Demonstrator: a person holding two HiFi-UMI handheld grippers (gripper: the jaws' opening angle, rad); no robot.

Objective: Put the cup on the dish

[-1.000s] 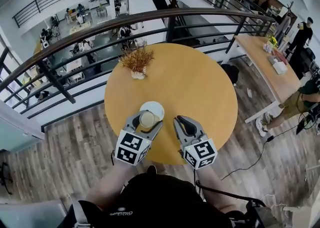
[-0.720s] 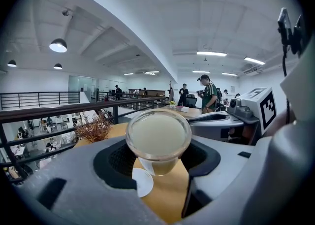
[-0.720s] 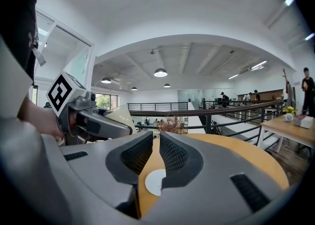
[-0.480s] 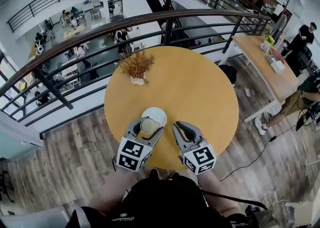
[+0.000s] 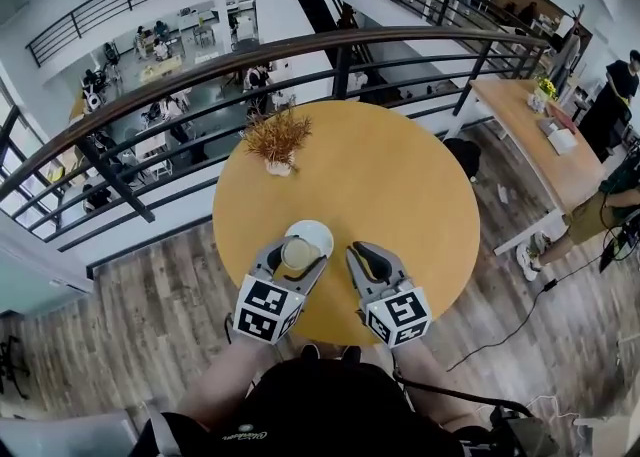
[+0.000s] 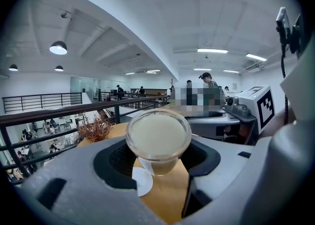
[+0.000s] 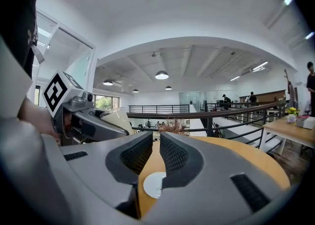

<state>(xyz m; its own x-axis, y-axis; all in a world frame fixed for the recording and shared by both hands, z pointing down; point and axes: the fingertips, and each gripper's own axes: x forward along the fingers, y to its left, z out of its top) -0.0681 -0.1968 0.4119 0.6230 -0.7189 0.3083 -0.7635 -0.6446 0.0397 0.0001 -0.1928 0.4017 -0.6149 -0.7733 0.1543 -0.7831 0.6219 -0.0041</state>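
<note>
A clear cup [image 5: 299, 254] of pale milky drink sits between the jaws of my left gripper [image 5: 296, 252], which is shut on its sides. The cup hangs just above the near edge of a small white dish [image 5: 312, 234] on the round yellow table [image 5: 400, 175]. In the left gripper view the cup [image 6: 158, 140] fills the gap of the left gripper [image 6: 157, 159], and the dish [image 6: 142, 181] shows below and a little left of it. My right gripper [image 5: 360, 251] hovers beside it to the right, shut and empty. In the right gripper view, the dish [image 7: 154, 184] lies under the right gripper [image 7: 156, 143].
A dried plant in a small pot [image 5: 277, 140] stands at the table's far left edge. A dark railing [image 5: 150, 95] curves behind the table above a lower floor. A long wooden table [image 5: 540, 135] and a seated person [image 5: 610, 195] are at the right.
</note>
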